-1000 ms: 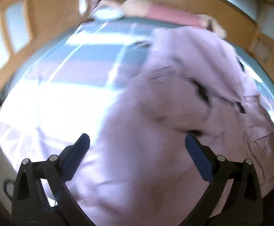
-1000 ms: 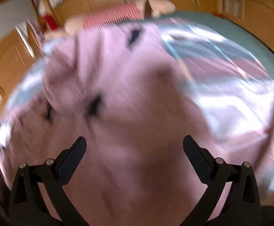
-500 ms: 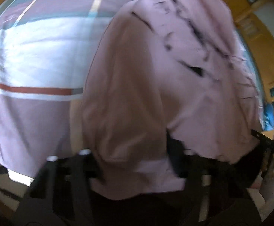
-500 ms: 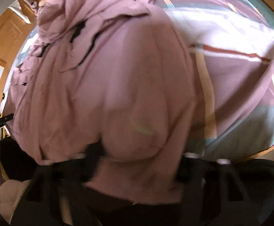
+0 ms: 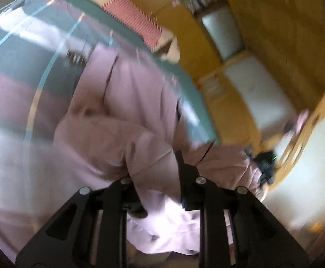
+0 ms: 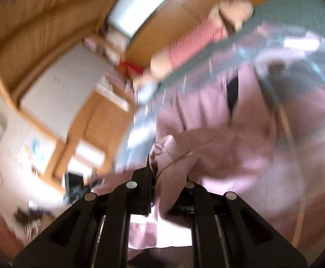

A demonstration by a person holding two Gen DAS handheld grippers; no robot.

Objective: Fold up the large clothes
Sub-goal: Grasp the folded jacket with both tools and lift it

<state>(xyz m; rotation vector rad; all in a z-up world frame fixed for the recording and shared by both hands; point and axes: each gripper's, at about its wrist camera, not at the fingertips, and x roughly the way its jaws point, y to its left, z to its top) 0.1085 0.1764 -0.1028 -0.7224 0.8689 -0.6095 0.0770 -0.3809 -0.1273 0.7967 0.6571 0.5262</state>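
A large pink garment (image 5: 129, 102) lies spread over the striped bed cover (image 5: 17, 78), its near edge lifted off the bed. My left gripper (image 5: 155, 174) has a bunched fold of this edge between its jaws, which are closing on it; the cloth hides the left finger. In the right wrist view the same pink garment (image 6: 229, 138) drapes away to the right, and my right gripper (image 6: 164, 178) is shut on another fold of its near edge. Both views are blurred by motion.
A stuffed toy with a red-and-white striped middle (image 5: 131, 15) lies at the far edge of the bed (image 6: 193, 38). Wooden cabinets and doors (image 5: 285, 33) stand beyond the bed. A dark object (image 6: 77, 185) shows low at the left, beside the bed.
Both grippers went from wide open above the garment to closed on its near edge, then rose with it. Both views swung up from the bed towards the room.
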